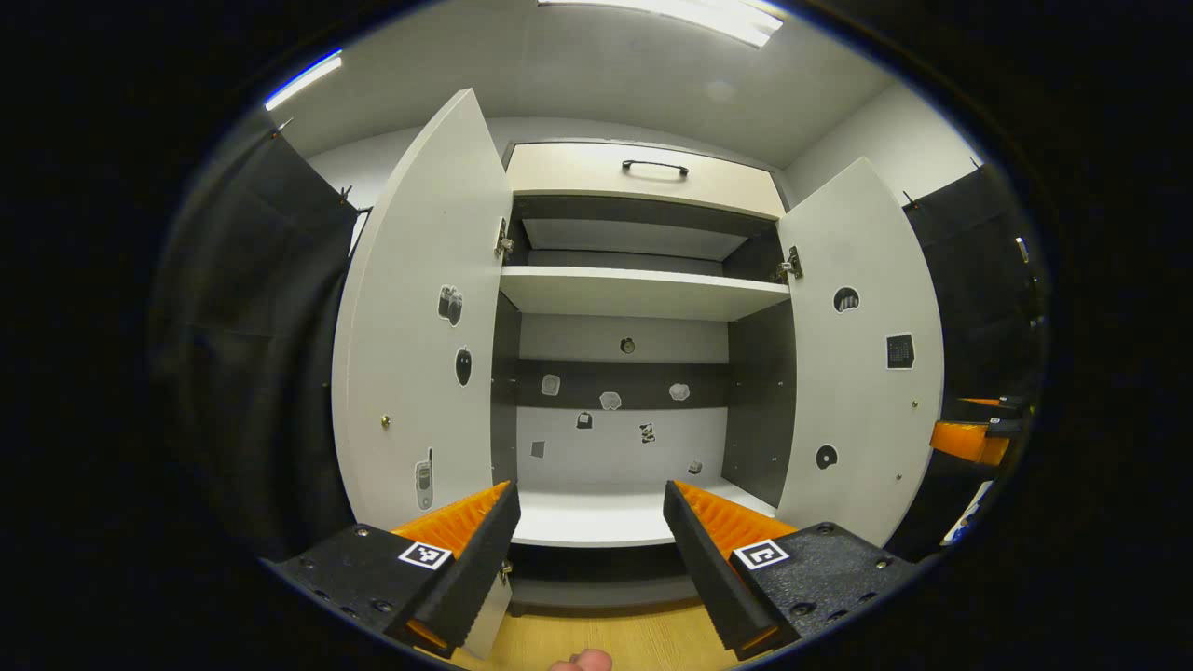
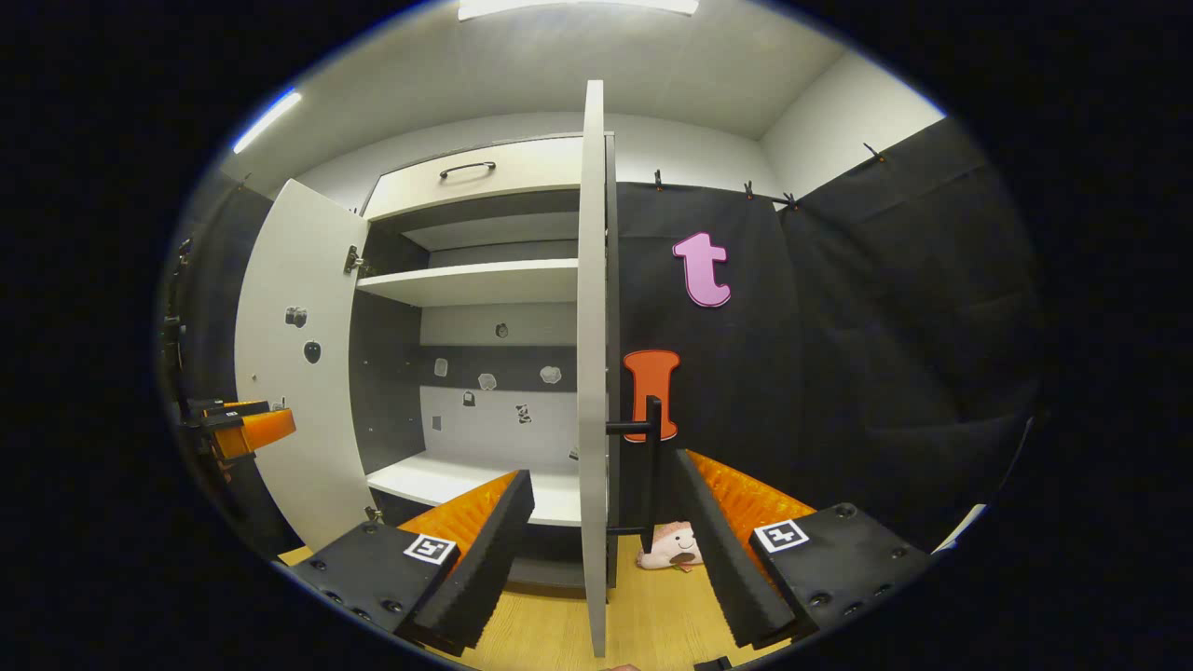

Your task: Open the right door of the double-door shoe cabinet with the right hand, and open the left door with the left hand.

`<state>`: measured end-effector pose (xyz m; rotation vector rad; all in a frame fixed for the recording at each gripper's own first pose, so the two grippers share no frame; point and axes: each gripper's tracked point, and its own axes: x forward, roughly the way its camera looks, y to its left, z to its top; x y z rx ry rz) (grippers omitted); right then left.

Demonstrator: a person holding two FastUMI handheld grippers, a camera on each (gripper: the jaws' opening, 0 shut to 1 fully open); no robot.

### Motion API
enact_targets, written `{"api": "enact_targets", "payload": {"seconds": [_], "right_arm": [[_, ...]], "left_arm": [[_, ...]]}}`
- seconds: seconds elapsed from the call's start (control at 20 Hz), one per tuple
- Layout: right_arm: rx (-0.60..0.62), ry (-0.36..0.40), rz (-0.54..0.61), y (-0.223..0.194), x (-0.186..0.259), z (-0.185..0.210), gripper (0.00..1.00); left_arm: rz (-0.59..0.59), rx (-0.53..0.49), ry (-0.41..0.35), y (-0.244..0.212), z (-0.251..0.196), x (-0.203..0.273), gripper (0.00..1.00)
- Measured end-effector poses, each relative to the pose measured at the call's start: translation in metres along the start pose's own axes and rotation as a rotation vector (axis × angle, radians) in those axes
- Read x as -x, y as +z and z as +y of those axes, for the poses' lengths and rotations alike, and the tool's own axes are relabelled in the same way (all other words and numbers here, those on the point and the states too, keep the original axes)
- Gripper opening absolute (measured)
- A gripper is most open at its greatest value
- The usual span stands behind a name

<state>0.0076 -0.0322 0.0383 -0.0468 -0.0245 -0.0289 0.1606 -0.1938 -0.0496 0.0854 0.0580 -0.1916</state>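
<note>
The white double-door shoe cabinet [image 1: 643, 291] stands in front with both doors swung out. In the left gripper view the left door [image 1: 410, 317] and the right door [image 1: 862, 354] flank the open inside. My left gripper [image 1: 589, 499] is open, holds nothing, and points at the bottom shelf. In the right gripper view the right door [image 2: 593, 373] shows edge-on, its black handle [image 2: 651, 466] on the outer face. My right gripper [image 2: 604, 471] is open; door edge and handle lie between its fingers without being pressed. The left door [image 2: 298, 373] stands farther off on the left.
A drawer with a black handle [image 1: 654, 168] tops the cabinet. Small stickers dot the back panel and doors. A pink plush toy [image 2: 671, 548] lies on the wooden floor [image 1: 596, 638] beside the cabinet. Black cloth walls [image 2: 839, 373] hang at both sides.
</note>
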Motion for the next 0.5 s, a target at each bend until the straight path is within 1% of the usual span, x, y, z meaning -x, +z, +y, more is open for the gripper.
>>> {"api": "enact_targets", "payload": {"seconds": [0.5], "right_arm": [[0.001,-0.007,-0.015,0.0051,0.0034,-0.001,1.0]], "left_arm": [[-0.012,-0.01,0.012,0.005,0.0055,0.0026,0.94]]}}
